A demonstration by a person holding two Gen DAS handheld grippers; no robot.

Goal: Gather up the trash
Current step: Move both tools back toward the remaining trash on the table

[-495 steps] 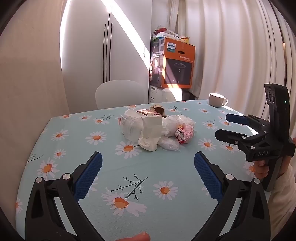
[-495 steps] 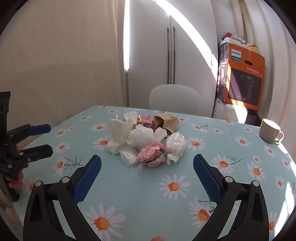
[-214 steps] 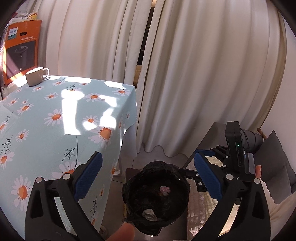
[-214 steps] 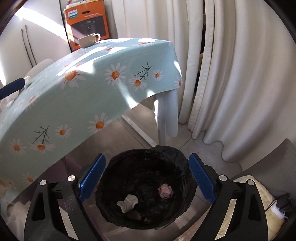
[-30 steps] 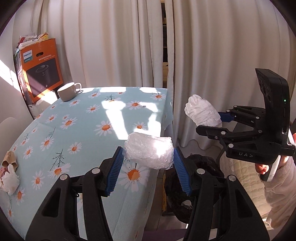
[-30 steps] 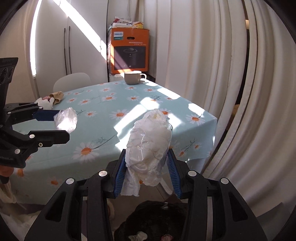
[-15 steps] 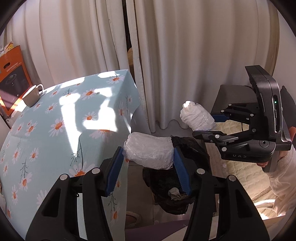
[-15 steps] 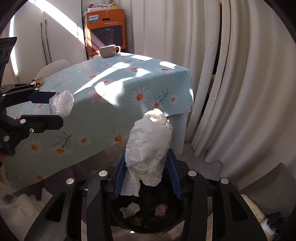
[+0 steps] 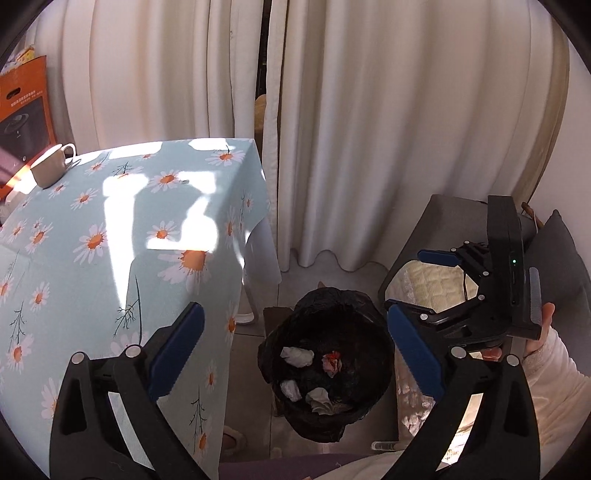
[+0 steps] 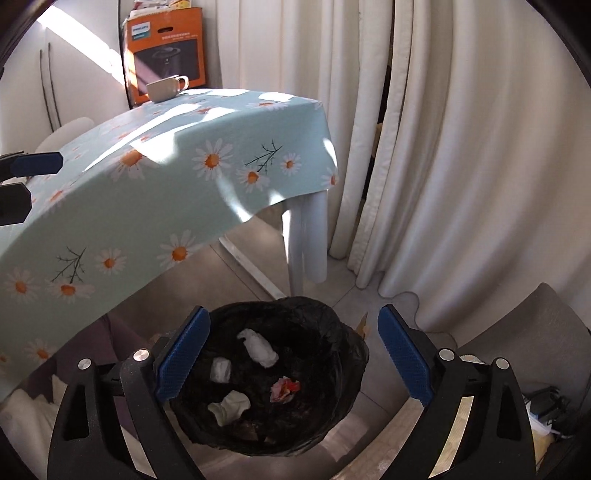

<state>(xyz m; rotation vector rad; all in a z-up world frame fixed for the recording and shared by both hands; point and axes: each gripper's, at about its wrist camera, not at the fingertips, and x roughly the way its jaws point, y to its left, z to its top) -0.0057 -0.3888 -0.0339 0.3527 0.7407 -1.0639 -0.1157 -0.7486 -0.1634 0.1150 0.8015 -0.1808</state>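
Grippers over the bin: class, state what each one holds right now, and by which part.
Nothing is held. The left gripper and right gripper have just opened, with nothing between their pads; the crumpled wads lie in the black-lined bin.

Orange box [image 9: 22,107] cut off at left edge; bin [image 10: 332,321] bottom hidden under trash.

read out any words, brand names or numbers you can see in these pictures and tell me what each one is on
"PHILIPS": white logo at the top left of the orange box behind the cup.
Small white lines of print on the same box, in both views: too small to read.
Packets on top of the box: print blurred, unreadable.
Nothing readable on either gripper, the table or the bin.
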